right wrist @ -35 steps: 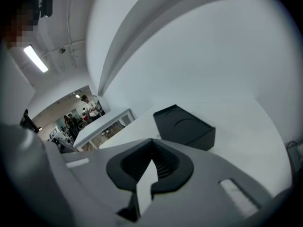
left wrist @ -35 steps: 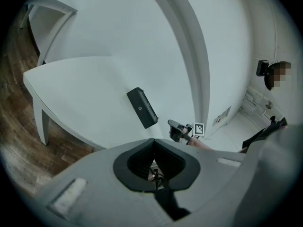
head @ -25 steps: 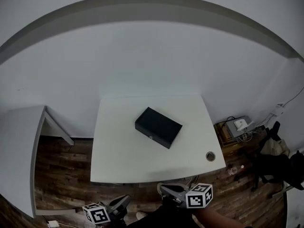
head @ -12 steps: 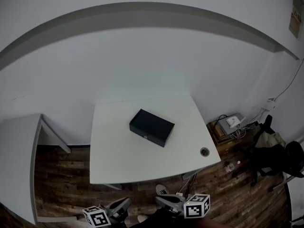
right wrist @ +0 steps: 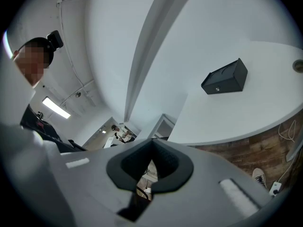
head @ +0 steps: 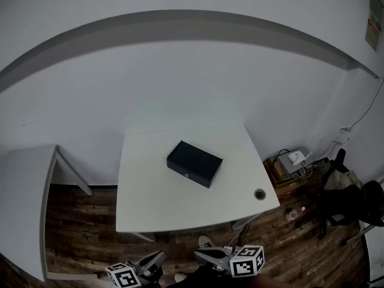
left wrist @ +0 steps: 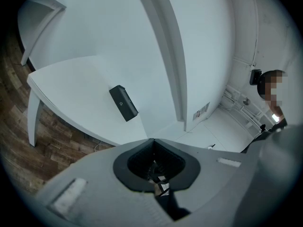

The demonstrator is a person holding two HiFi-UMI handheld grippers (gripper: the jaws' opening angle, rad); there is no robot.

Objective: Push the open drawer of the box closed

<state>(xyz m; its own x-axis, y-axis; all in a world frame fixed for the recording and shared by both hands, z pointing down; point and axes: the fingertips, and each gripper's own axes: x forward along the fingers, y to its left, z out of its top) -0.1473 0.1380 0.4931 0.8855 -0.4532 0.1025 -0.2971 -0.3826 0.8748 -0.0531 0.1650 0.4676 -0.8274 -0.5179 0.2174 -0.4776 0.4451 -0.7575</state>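
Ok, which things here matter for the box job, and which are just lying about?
For the job:
- box
- table under it
- left gripper, shut, empty
- right gripper, shut, empty

Lying about:
- side table
- white device by the wall
- black chair

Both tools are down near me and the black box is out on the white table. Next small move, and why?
Probably reach the right tool forward toward the black box, at its knobbed face. It and the left tool are shut, short of the near edge of the white table, so nothing can be pushed yet.
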